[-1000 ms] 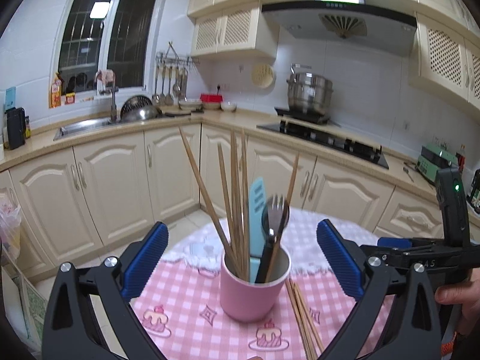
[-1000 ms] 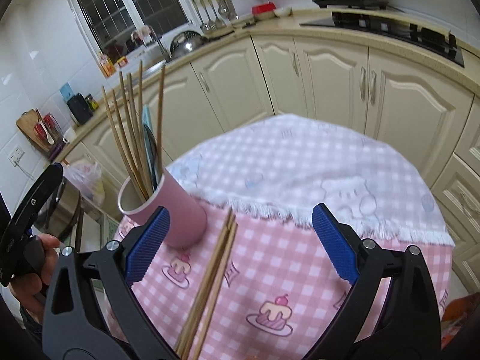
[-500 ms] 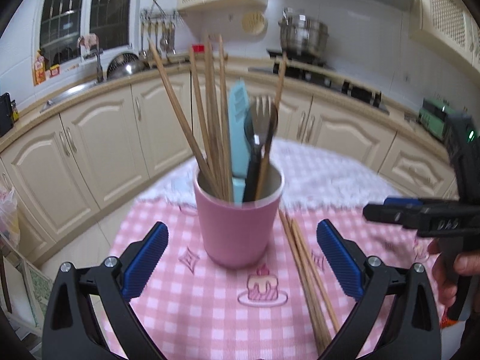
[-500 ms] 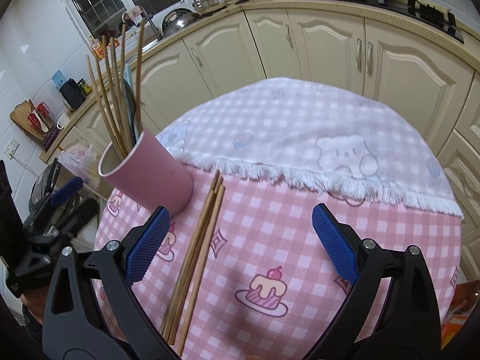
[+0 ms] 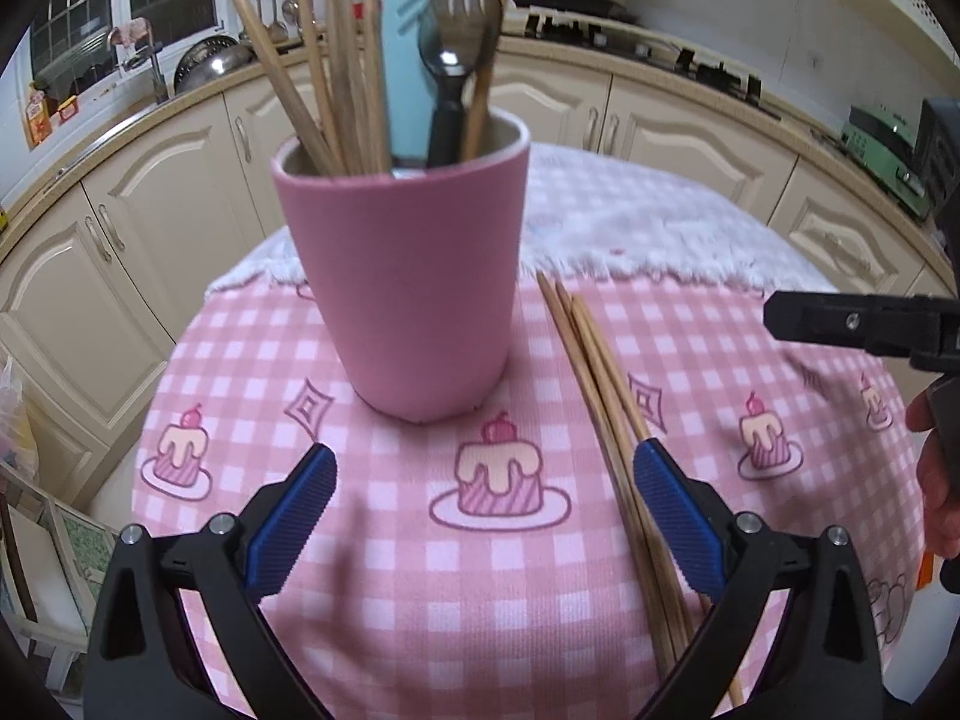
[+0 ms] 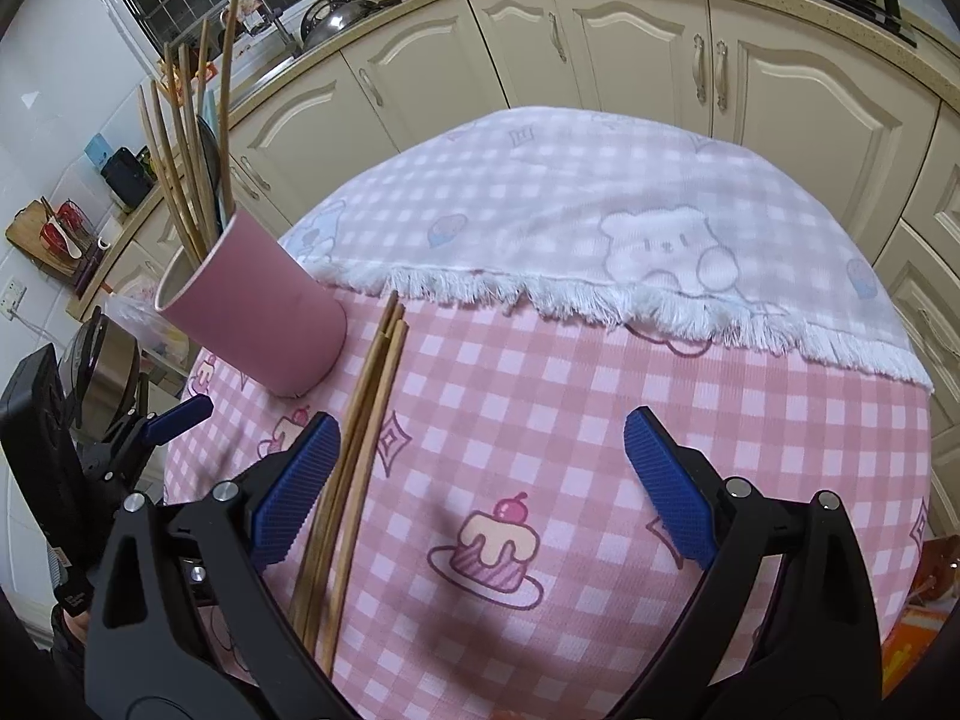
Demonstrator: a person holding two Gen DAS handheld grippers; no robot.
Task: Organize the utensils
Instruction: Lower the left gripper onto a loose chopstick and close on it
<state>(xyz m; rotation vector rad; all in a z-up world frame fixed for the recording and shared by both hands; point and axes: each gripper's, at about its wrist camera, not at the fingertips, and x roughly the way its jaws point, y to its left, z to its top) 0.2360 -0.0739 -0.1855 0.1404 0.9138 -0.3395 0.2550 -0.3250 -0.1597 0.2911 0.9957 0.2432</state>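
A pink cup stands on the pink checked cloth and holds several wooden chopsticks, a light blue spatula and a dark fork. It also shows in the right wrist view. Loose wooden chopsticks lie on the cloth just right of the cup, seen also in the right wrist view. My left gripper is open and empty, low in front of the cup. My right gripper is open and empty, its left finger beside the loose chopsticks.
A small round table carries the pink checked cloth and a white fringed cloth on its far half. Cream kitchen cabinets curve around behind. The right gripper's body reaches in at the right of the left wrist view.
Both grippers have dropped lower and closer to the table. The cup now looms large before the left gripper; the loose chopsticks now lie by the right gripper's left finger.
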